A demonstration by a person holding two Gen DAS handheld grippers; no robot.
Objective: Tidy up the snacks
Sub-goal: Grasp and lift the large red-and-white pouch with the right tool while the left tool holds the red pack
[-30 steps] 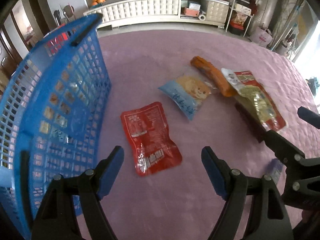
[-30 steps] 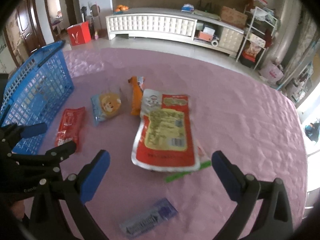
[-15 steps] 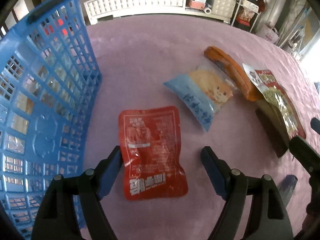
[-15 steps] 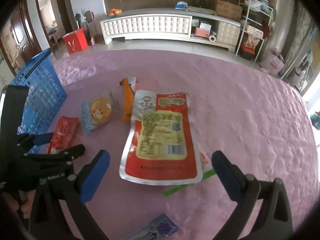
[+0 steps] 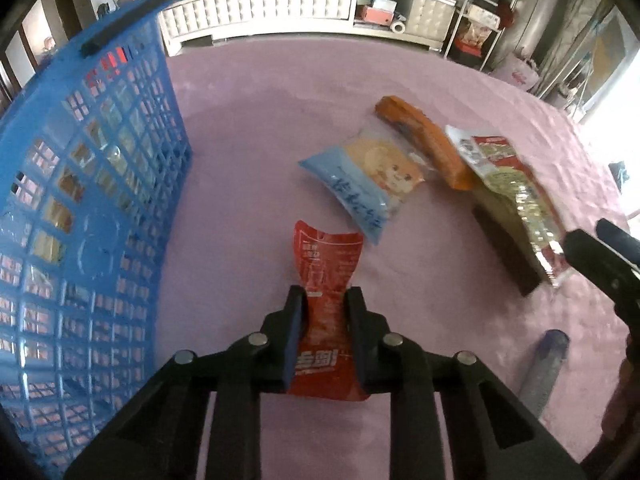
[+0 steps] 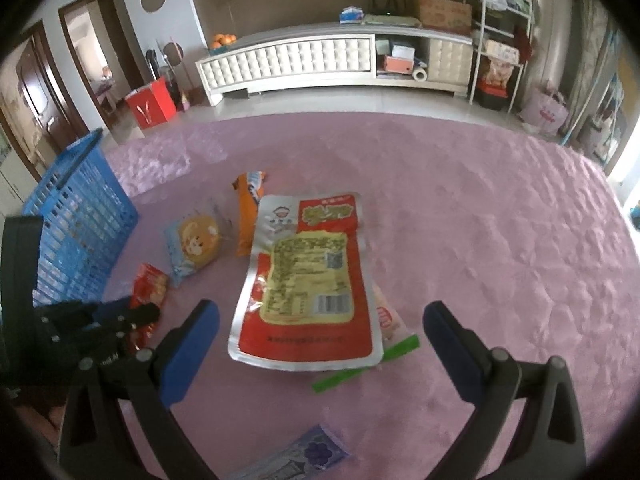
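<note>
Pouch pinched beside the blue basket (image 5: pixel 92 208)
Left claw (image 5: pixel 326 320) clamps the red pouch (image 5: pixel 326 264) mid-body; soft, light, crinkly. Right claw (image 6: pixel 320 340) gapes, empty.

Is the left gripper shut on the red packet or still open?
Shut on it. The left gripper has both pads pressed against the red packet, which pinches narrow between them and fans out beyond.

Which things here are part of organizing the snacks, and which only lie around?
Job: left gripper, red packet, blue basket, light blue packet, orange packet, big red packet.
Around: white cabinet, red bag.
</note>
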